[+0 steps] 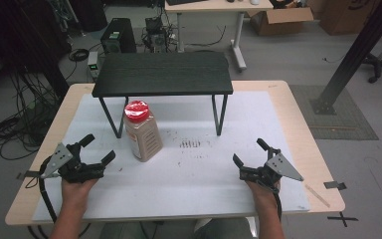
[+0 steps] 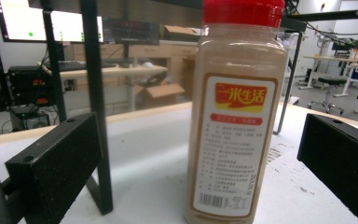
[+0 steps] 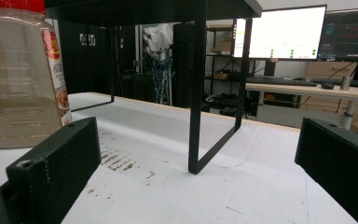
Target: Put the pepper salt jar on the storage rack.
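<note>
A grey floor (image 1: 288, 55) is seen around the light wooden table (image 1: 298, 129), which is covered by a white sheet (image 1: 238, 124). At twelve o'clock a pale desk (image 1: 219, 6) is placed, with cardboard boxes (image 1: 278, 20) at one o'clock. Tangled cables (image 1: 15, 127) are spread at nine o'clock, beside what may be a computer tower (image 1: 117, 36). Lit monitors (image 3: 279, 31) are visible in the right gripper view.

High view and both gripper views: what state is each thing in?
Spice jar: upright on the table, red lid on, not held.
Black shelf: standing on the table, top bare.
Left gripper: open, holding nothing, jar ahead of its fingers.
Right gripper: open, holding nothing.
</note>
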The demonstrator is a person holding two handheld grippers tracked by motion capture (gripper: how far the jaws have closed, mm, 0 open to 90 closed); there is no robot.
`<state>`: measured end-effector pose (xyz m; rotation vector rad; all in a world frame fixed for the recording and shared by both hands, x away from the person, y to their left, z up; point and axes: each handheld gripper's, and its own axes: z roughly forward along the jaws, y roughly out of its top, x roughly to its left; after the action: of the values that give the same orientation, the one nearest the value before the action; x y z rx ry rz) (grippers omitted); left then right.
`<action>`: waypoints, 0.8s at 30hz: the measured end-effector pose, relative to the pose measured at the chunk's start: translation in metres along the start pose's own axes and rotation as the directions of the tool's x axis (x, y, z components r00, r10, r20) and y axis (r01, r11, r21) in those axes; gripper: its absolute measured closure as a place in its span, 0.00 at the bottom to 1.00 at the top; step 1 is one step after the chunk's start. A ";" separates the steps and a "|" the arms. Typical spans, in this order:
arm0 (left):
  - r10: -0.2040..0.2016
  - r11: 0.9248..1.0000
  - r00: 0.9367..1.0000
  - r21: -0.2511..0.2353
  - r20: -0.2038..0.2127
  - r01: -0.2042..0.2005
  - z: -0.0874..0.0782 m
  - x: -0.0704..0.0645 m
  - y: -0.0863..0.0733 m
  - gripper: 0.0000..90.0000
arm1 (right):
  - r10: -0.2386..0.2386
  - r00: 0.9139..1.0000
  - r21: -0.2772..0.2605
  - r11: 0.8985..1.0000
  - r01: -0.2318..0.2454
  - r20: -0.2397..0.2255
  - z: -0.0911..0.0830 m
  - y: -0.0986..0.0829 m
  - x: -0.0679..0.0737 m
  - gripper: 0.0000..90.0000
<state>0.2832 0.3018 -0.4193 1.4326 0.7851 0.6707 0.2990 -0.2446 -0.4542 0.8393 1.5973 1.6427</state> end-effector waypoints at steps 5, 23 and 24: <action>0.011 1.000 1.000 0.016 0.012 -0.011 0.009 -0.006 0.004 0.00 | -0.002 1.000 -0.001 1.000 0.002 -0.001 0.000 0.000 0.000 0.00; 0.020 0.996 1.000 0.085 0.023 -0.021 0.040 -0.019 0.012 0.00 | -0.001 1.000 0.000 1.000 0.001 0.000 0.000 0.000 0.000 0.00; 0.019 0.996 1.000 0.084 0.025 -0.021 0.041 -0.020 0.012 0.00 | -0.001 1.000 0.000 1.000 0.001 0.000 0.000 0.000 0.000 0.00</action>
<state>0.3051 0.2616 -0.4067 1.5240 0.7894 0.6407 0.2989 -0.2446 -0.4542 0.8378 1.5973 1.6426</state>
